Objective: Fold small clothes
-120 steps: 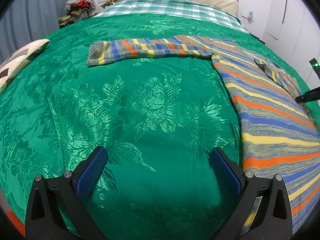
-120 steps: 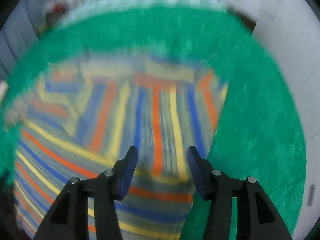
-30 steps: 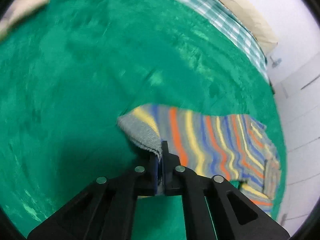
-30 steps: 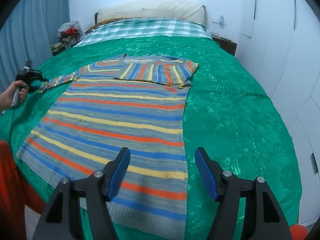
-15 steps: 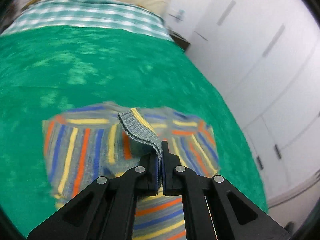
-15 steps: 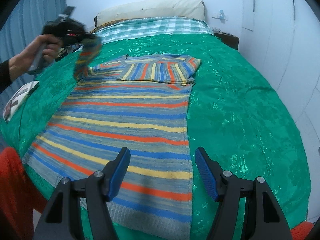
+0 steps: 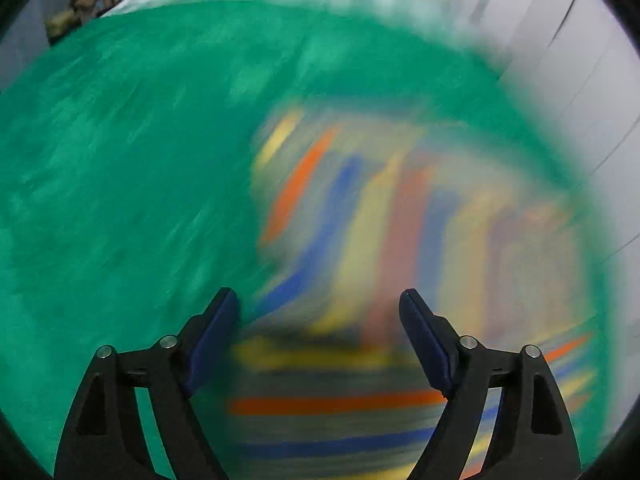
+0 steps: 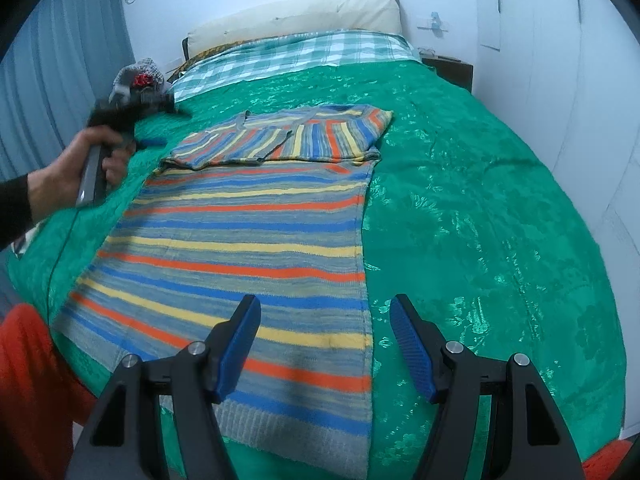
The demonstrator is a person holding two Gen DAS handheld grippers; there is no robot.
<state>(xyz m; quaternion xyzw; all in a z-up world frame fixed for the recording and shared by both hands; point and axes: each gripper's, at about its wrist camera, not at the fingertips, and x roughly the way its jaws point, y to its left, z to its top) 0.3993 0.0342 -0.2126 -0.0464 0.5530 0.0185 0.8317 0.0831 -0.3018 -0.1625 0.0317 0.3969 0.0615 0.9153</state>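
The bed (image 8: 460, 200) wears a green cover, with my striped sweater (image 8: 248, 240) flat toward its left edge, both sleeves folded across the chest. My left gripper (image 7: 320, 304) is opening, nothing between its fingers; the right gripper (image 8: 324, 312) hovers open at the hem.

Bed with green floral bedspread (image 8: 460, 208); striped knit sweater (image 8: 248, 240) lies flat on it, sleeves folded across the chest; checked sheet (image 8: 288, 56) and pillow (image 8: 296, 20) at the head.
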